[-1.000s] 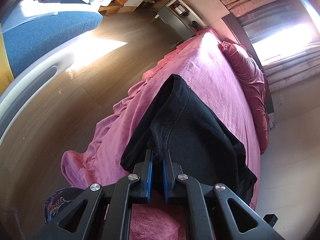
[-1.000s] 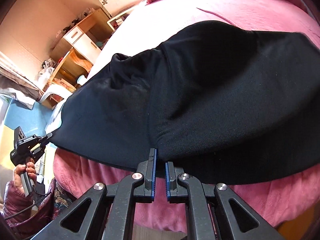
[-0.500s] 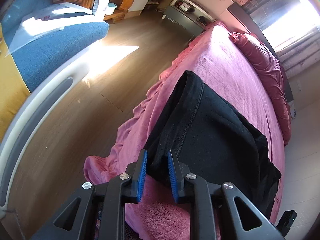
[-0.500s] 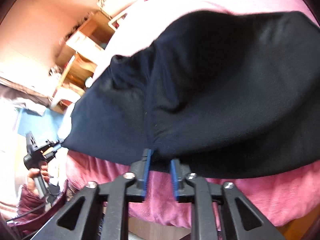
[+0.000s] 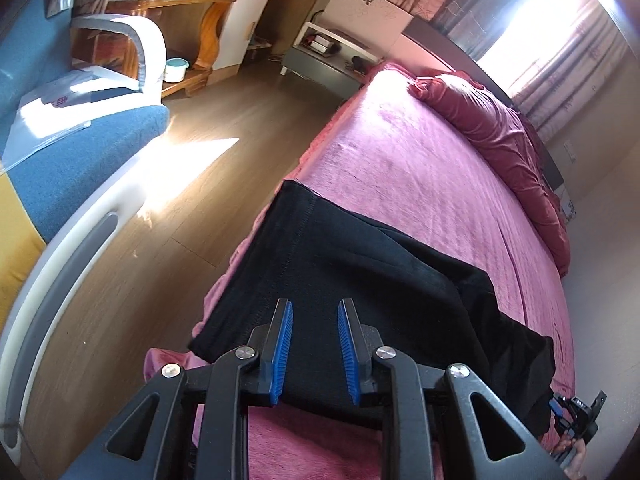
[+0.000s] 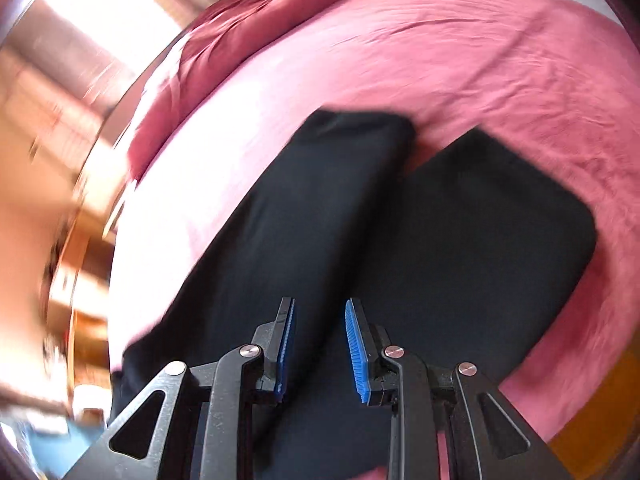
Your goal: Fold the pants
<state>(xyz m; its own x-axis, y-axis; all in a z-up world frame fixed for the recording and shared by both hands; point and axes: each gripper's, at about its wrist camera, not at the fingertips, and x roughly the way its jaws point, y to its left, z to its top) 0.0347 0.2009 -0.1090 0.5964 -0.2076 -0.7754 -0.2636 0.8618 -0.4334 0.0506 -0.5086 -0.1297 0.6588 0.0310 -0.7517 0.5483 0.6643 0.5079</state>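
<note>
Black pants (image 5: 360, 276) lie folded on the pink bed cover (image 5: 432, 176), near the bed's foot and left edge. My left gripper (image 5: 314, 312) is open and empty, just above the near edge of the pants. In the right wrist view the pants (image 6: 460, 232) show as two dark layers, one lying over the other. My right gripper (image 6: 320, 308) is open and empty over them. The right view is blurred by motion. The right gripper also shows at the far corner of the pants in the left wrist view (image 5: 576, 420).
Dark red pillows (image 5: 504, 136) lie along the head of the bed. Wood floor (image 5: 208, 128) runs along the bed's left side. A blue and white sofa (image 5: 72, 168) stands left of it. A grey nightstand (image 5: 320, 60) and wooden desk (image 5: 192, 12) stand at the back.
Both grippers have opened and let go of the pants, which now lie flat on the bed. Both grippers have pulled back and up. The right view has swung round fast.
</note>
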